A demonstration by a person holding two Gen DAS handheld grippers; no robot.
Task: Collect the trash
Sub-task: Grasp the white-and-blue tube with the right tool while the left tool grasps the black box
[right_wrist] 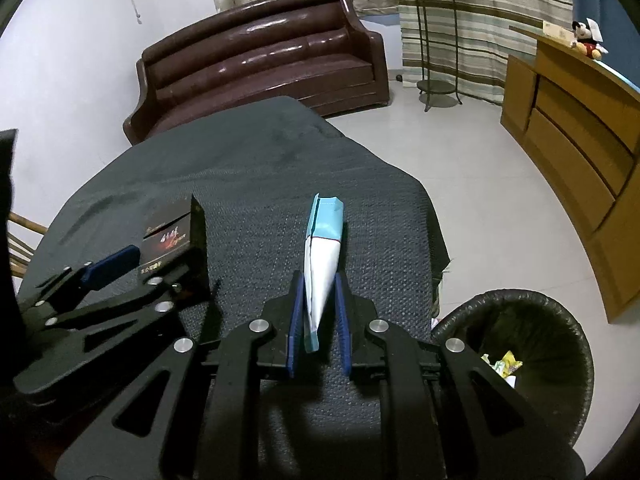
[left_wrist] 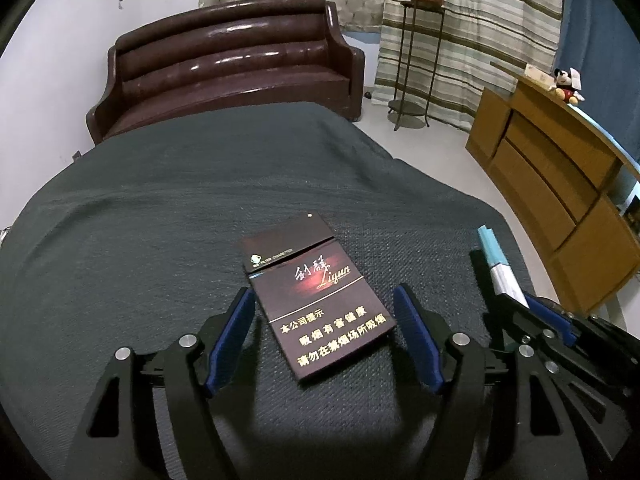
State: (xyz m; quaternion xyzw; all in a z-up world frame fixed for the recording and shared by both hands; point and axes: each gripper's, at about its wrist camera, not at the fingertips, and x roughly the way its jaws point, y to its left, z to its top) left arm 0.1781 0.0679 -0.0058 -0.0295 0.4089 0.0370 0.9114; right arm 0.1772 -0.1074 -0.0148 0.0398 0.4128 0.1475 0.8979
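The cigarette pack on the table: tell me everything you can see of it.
The cigarette pack is a flat, dark maroon box, cardboard by its look, with gold script, a red glow and gold Chinese lettering. Its flip lid is shut. It lies face up, skewed, on the dark grey tablecloth. The left gripper straddles its near end, jaws open and clear of its sides. Only the cloth touches it.

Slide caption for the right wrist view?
Right hand-held gripper clamps a blue-white packet above the cloth-covered table, bin alongside.
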